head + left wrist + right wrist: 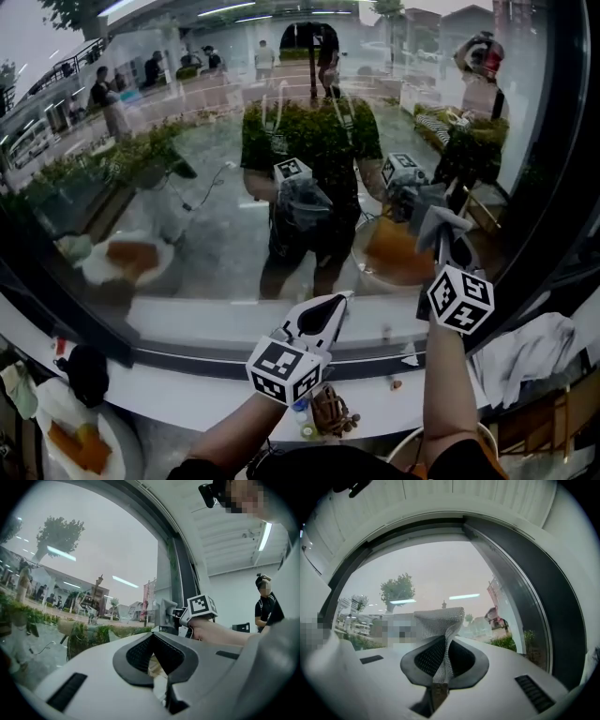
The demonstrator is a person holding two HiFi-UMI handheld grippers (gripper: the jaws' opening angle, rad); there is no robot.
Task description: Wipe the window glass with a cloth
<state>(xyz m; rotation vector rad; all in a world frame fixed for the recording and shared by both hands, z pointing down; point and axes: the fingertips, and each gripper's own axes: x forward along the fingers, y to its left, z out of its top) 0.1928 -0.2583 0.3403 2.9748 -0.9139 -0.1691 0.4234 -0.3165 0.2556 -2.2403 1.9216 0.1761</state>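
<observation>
The window glass [187, 187] fills the head view and reflects me and both grippers. My right gripper [448, 246] is raised at the right of the pane, shut on a grey mesh cloth [442, 223] that sits at or very close to the glass. In the right gripper view the cloth [440, 620] stands up out of the shut jaws of the right gripper [443, 656], fanned out toward the window glass [422, 583]. My left gripper [330, 307] hangs lower, just above the sill, shut and holding nothing. The left gripper [157, 656] points along the window glass [84, 573].
A white sill [187, 384] runs below the pane, with a small bottle and a brown bundle [330, 411] near my left arm. A plate of food [84, 441] lies at lower left, a white cloth [525, 352] at right. The dark window frame [562, 187] borders the right. A person [267, 604] stands behind.
</observation>
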